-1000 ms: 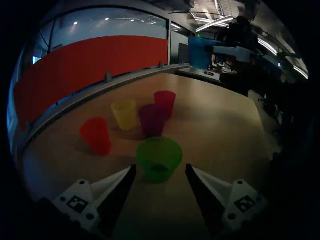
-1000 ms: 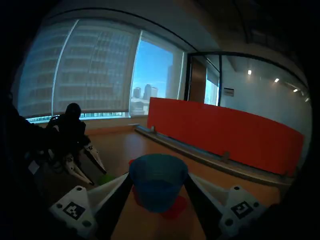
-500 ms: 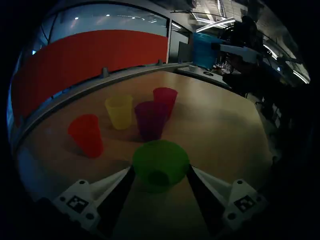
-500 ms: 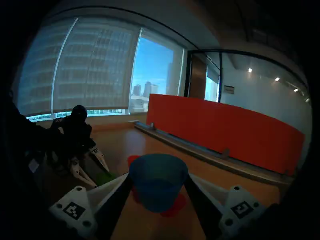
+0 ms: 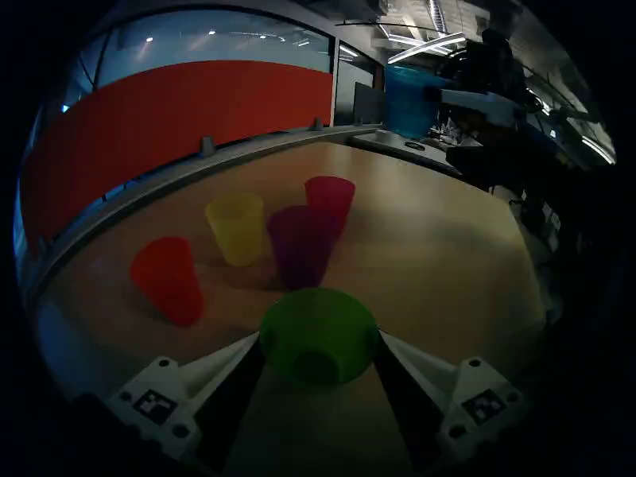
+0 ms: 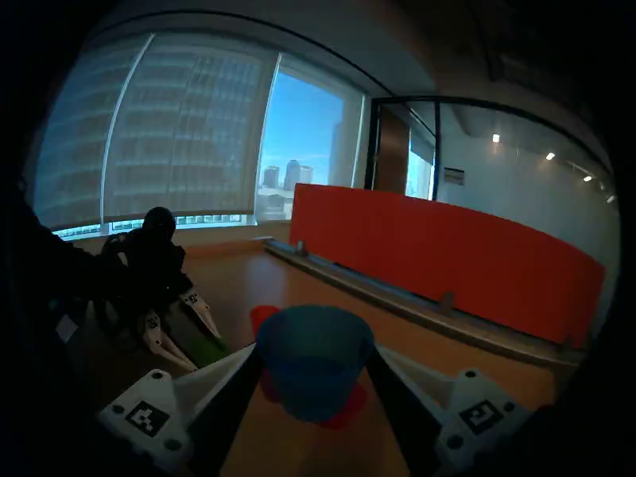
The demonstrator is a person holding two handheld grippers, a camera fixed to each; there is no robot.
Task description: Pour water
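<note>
A green cup sits between the fingers of my left gripper, whose fingers press on both of its sides just over the wooden table. Behind it stand a purple cup, a yellow cup, a red cup and a crimson cup. My right gripper is shut on a blue cup with water in it, held upright in the air. The blue cup also appears far off at the upper right of the left gripper view. The right gripper view shows the left gripper with the green cup.
A long red partition with a grey rail runs along the table's far edge. A person stands dark at the left of the right gripper view. Bare table lies to the right of the cups. Large windows are behind.
My left gripper has moved forward until the green cup sits fully between its fingers. The right gripper keeps the blue cup nearly still in the air.
</note>
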